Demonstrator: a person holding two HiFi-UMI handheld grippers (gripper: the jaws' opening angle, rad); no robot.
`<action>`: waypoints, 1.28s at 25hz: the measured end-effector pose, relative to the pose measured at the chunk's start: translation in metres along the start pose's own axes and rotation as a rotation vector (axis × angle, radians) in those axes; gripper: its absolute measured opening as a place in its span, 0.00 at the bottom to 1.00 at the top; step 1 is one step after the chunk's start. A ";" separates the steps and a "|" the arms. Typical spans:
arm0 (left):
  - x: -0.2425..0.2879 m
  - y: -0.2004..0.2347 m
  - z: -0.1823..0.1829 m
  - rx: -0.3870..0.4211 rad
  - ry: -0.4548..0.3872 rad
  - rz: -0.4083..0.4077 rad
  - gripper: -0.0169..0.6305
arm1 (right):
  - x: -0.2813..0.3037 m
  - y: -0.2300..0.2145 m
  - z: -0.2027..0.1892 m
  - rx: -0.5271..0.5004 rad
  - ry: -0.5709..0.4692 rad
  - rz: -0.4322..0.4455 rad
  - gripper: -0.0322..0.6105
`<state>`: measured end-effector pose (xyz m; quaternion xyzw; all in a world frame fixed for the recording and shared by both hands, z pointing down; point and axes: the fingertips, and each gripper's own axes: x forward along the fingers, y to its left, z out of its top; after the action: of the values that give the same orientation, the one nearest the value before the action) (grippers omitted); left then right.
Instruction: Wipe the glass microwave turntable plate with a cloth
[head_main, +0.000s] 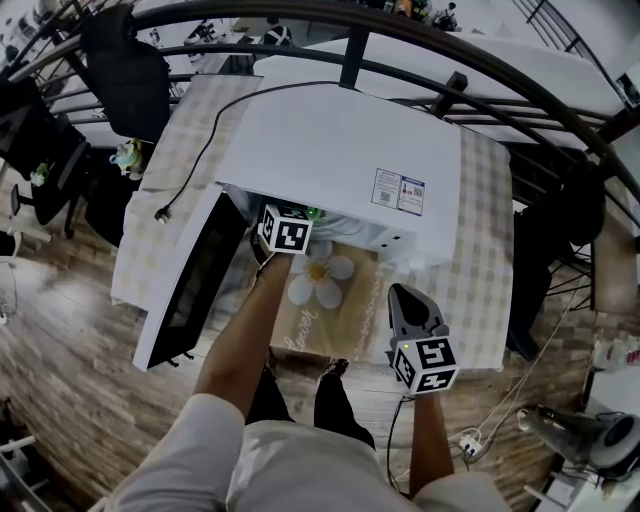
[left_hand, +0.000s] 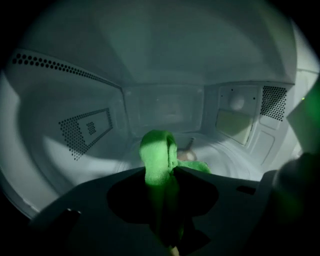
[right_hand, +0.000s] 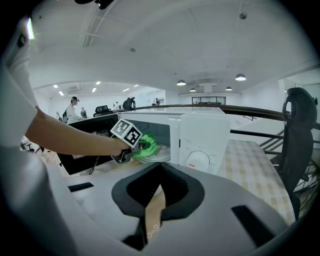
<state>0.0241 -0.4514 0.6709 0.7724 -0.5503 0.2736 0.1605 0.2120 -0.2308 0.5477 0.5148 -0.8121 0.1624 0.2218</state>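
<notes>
Jaws of the left gripper (head_main: 287, 228) reach into the open microwave (head_main: 340, 150) in the head view, with a tuft of green cloth (head_main: 315, 212) showing. The right gripper (head_main: 410, 308) hangs over the flowered mat (head_main: 325, 300).

Left gripper view: jaws pinched on the cloth, which trails onto the glass turntable plate (left_hand: 235, 162) on the cavity floor.

Right gripper view: jaws together, empty.

Pressing off-centre could, I judge, tip the plate off its seat, since nothing steadies it.
</notes>
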 end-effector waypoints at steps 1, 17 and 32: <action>-0.001 -0.009 0.001 0.025 -0.001 -0.019 0.24 | 0.000 0.001 -0.001 0.000 0.000 0.002 0.07; -0.064 -0.148 -0.006 0.118 -0.057 -0.377 0.24 | -0.023 0.006 0.033 -0.065 -0.074 -0.059 0.07; -0.243 -0.051 0.087 0.119 -0.351 -0.287 0.24 | -0.073 0.005 0.167 -0.205 -0.311 -0.142 0.07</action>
<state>0.0341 -0.2964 0.4587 0.8867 -0.4370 0.1413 0.0538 0.2022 -0.2551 0.3668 0.5641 -0.8106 -0.0188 0.1558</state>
